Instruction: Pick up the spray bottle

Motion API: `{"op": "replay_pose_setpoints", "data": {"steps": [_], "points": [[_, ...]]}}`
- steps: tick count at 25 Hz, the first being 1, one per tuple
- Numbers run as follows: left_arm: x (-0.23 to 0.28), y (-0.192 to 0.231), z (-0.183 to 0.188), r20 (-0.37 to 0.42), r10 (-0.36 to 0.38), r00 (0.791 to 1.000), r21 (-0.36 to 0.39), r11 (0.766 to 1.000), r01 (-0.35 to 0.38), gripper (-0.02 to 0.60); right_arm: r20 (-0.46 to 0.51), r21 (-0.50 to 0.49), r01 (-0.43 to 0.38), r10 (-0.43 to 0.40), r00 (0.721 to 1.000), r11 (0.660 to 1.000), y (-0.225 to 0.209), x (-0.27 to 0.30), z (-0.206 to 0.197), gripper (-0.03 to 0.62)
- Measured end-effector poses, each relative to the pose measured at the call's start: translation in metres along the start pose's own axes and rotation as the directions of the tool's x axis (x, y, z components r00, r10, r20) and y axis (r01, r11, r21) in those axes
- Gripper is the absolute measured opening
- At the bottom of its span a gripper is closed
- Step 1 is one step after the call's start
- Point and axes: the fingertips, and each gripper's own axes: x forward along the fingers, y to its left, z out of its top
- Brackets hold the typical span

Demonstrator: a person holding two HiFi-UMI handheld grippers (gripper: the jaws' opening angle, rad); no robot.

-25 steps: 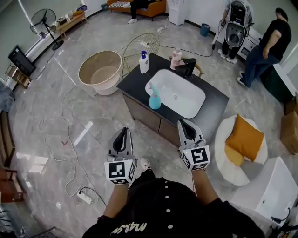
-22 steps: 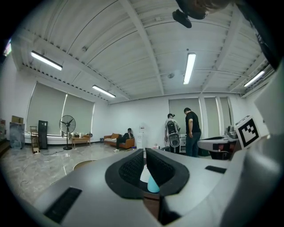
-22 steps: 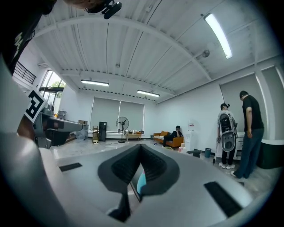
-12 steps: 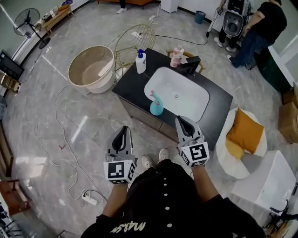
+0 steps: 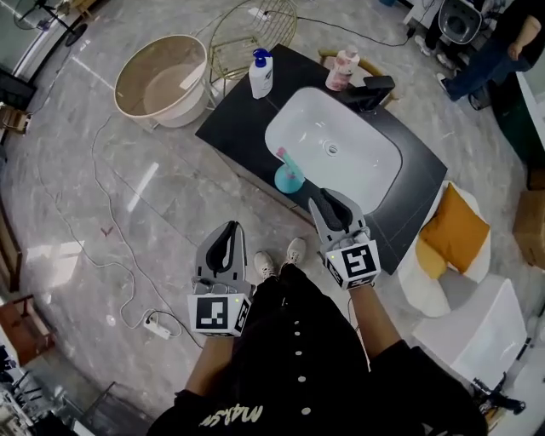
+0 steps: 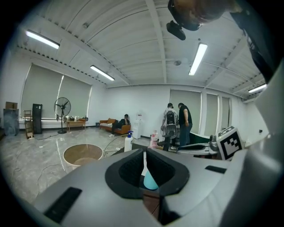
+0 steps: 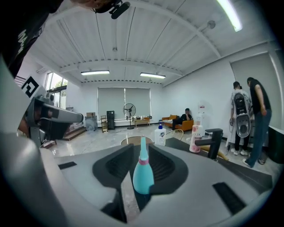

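Spray bottle: the teal spray bottle [image 5: 288, 176] stands upright on the black counter [image 5: 234, 128], at the near rim of the white basin [image 5: 375, 183]; nothing touches it.
Right tongs: the right gripper [image 5: 327, 201] hovers over the counter's near edge, just short of the bottle and a little to its right; its jaws have just been opening and now stand slightly spread; the bottle shows through the gap in the right gripper view but lies beyond the tips, so nothing is pinched.
Left tongs: the left gripper [image 5: 228, 228] hangs over the floor, off the counter and well apart from the bottle; its jaws are pressed near enough together, only a hairline slit between the tips; it is empty.
Counter's far side: a white pump bottle [image 5: 261, 75] with a blue top at the left corner; a pink bottle [image 5: 342, 70] beside the black tap [image 5: 375, 92].
Floor: a round beige tub [image 5: 121, 81] and a gold wire basket [image 5: 247, 25] beyond the counter; an orange cushion [image 5: 456, 230] on a white seat to the right.
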Motion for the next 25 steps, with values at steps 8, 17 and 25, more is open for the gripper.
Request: {"op": "replay_pose_setpoints", "data": {"steps": [8,17,25], "points": [[0.007,-0.003,-0.052,-0.131,0.032,0.991,-0.056,0.998,-0.039,0.028,-0.064,0.018,-0.112,0.113,0.992,0.994,-0.002,0.055,-0.049,0.232],[0.018,-0.003,-0.108,-0.231,0.054,0.971,-0.111,0.990,-0.081,0.028,0.037,-0.007,-0.182,0.182,0.983,0.983,-0.002,0.106,-0.045,0.242],[0.021,-0.004,-0.124,-0.261,0.059,0.963,-0.125,0.988,-0.094,0.028,0.068,-0.039,-0.183,0.185,0.980,0.982,0.002,0.114,-0.044,0.135]]}}
